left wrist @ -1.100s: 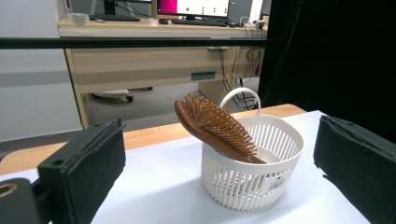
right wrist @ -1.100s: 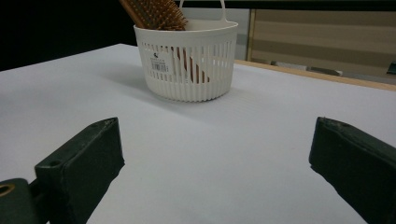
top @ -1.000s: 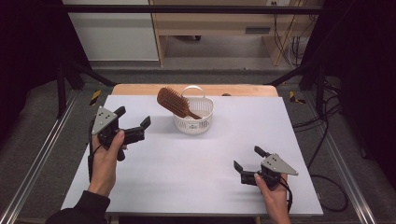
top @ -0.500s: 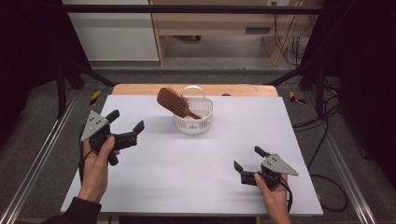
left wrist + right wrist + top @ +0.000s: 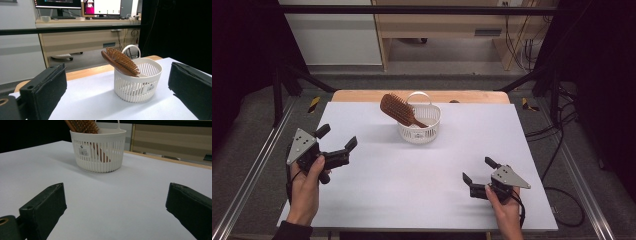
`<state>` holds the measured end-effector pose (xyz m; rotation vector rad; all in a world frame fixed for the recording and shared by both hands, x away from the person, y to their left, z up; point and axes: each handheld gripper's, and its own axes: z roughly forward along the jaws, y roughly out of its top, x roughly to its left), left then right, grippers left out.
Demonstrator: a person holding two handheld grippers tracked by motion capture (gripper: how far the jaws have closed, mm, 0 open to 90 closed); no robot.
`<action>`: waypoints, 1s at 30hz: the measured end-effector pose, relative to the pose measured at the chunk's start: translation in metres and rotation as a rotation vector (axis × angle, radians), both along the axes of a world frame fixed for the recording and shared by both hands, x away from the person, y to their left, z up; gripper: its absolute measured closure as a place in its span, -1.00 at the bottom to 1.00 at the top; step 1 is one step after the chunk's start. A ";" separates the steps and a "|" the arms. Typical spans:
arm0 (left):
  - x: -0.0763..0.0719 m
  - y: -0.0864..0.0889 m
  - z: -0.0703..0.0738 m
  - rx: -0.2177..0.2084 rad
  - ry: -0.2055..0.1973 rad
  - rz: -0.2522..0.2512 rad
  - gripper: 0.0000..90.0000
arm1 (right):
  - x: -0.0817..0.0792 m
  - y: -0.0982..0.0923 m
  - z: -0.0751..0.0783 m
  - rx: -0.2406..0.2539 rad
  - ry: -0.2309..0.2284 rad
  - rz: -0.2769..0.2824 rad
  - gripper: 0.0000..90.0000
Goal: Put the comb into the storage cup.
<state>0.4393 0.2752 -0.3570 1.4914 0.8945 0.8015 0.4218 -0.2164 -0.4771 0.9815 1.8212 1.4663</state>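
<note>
Grippers spread apart — hairbrush [image 5: 398,109] tilted in basket [image 5: 419,133].

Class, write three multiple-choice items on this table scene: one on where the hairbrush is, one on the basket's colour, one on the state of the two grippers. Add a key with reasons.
1. Where is the wooden hairbrush?
A. flat on the table
B. standing in the basket, its bristled head jutting over the rim
C. held in the left gripper

2. What colour is the slotted plastic basket?
A. white
B. blue
C. black

3. How do the left gripper and right gripper stand?
A. both shut on the brush
B. one open, one shut
C. both open and empty

Key: 1 B, the handle goes down inside; 2 A, its walls are white; 3 C, each gripper view shows its jaws wide apart.
</note>
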 end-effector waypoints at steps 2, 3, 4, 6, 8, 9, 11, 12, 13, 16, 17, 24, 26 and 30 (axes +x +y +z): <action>-0.002 0.001 -0.002 0.004 -0.005 -0.001 -0.96 | 0.000 -0.001 0.000 0.005 -0.002 -0.002 -0.92; -0.003 0.002 -0.003 0.008 -0.006 -0.007 -0.96 | 0.000 -0.001 0.000 0.008 -0.003 -0.004 -0.92; -0.004 0.002 -0.004 0.012 -0.009 -0.009 -0.96 | 0.000 -0.001 0.000 0.008 -0.004 -0.004 -0.92; -0.006 0.002 -0.007 0.022 -0.010 -0.016 -0.96 | 0.000 -0.001 0.000 0.006 -0.003 -0.003 -0.92; -0.010 0.002 -0.010 0.046 -0.017 -0.020 -0.96 | 0.000 0.000 0.000 0.005 -0.005 0.000 -0.92; -0.012 0.002 -0.011 0.056 -0.022 -0.018 -0.96 | 0.000 0.000 -0.001 0.003 -0.003 0.002 -0.92; -0.018 0.003 -0.015 0.072 -0.028 -0.016 -0.96 | -0.001 0.001 -0.001 0.003 0.000 0.003 -0.92; -0.020 0.003 -0.017 0.072 -0.030 -0.016 -0.96 | -0.001 0.001 -0.001 0.003 -0.001 0.004 -0.92; -0.023 0.005 -0.019 0.071 -0.029 -0.017 -0.96 | -0.001 0.001 -0.001 0.003 -0.002 0.005 -0.91; -0.026 0.009 -0.026 0.061 -0.019 -0.012 -0.96 | -0.002 0.001 -0.001 0.002 -0.005 0.004 -0.91; -0.027 0.011 -0.028 0.056 -0.018 -0.009 -0.96 | -0.002 0.001 -0.001 0.001 -0.006 0.004 -0.91; -0.031 0.018 -0.039 0.074 -0.019 -0.003 -0.96 | -0.002 0.001 -0.001 0.002 -0.005 0.005 -0.91; -0.032 0.017 -0.041 0.082 -0.021 -0.007 -0.97 | -0.001 0.001 -0.002 -0.001 -0.005 0.005 -0.91; -0.033 0.019 -0.046 0.070 -0.011 -0.003 -0.97 | -0.001 0.000 -0.001 0.003 -0.008 0.002 -0.91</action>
